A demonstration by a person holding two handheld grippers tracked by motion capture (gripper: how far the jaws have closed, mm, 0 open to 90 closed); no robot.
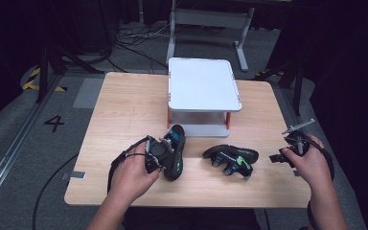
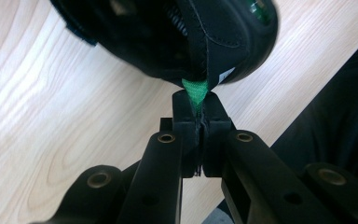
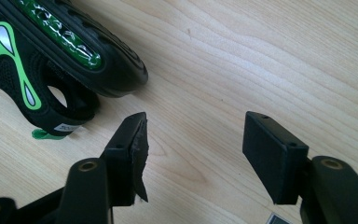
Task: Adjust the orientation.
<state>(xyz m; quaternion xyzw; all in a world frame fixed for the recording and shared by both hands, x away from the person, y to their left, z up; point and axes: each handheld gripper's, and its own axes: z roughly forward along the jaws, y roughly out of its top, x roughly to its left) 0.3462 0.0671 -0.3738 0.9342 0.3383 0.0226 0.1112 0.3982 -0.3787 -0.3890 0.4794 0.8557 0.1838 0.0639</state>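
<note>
Two black sandals with green trim are on the wooden table. The left sandal stands tilted on its side in front of the white stand. My left gripper is shut on it; in the left gripper view the jaws pinch the green heel loop of that sandal. The other sandal lies on its side at centre right. My right gripper is open just right of it. Its gap holds nothing, and that sandal with its green loop lies beyond the left jaw.
A white two-level stand with red legs sits at the table's middle back, its top bare. The table's front edge is close to both hands. Cables and a metal frame lie on the floor beyond.
</note>
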